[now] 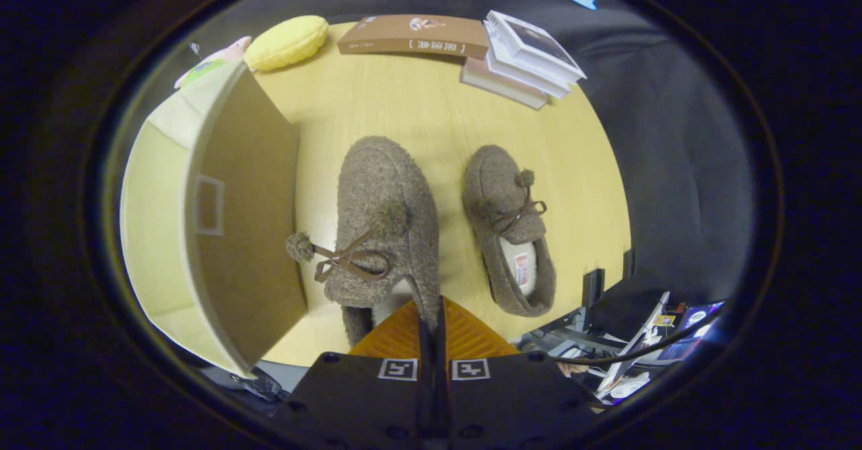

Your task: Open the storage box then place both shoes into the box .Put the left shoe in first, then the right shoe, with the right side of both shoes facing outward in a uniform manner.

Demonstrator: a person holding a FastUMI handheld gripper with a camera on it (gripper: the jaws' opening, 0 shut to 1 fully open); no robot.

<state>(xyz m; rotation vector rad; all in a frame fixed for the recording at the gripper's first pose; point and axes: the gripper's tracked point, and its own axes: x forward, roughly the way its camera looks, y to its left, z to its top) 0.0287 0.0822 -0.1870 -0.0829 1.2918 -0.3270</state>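
Note:
Two fuzzy brown slippers with pom-pom laces lie toes-away on the yellow table [404, 106]. The left-hand slipper [384, 194] sits just ahead of my fingers and looks larger and closer than the other. My gripper [431, 318] is shut, both fingers pinching the rim of that slipper's heel opening. To the right of the fingers, the other slipper [502, 201] rests on the table with its white lining showing. The cream storage box [158, 187] stands to the left, its brown flap [249, 221] swung open toward the held slipper.
At the table's far edge lie a yellow cushion [286, 42], a brown book [414, 36] and a stack of white books [532, 52]. A pink plush [215, 59] peeks out behind the box. Cables and devices [646, 349] clutter the area below the table's right edge.

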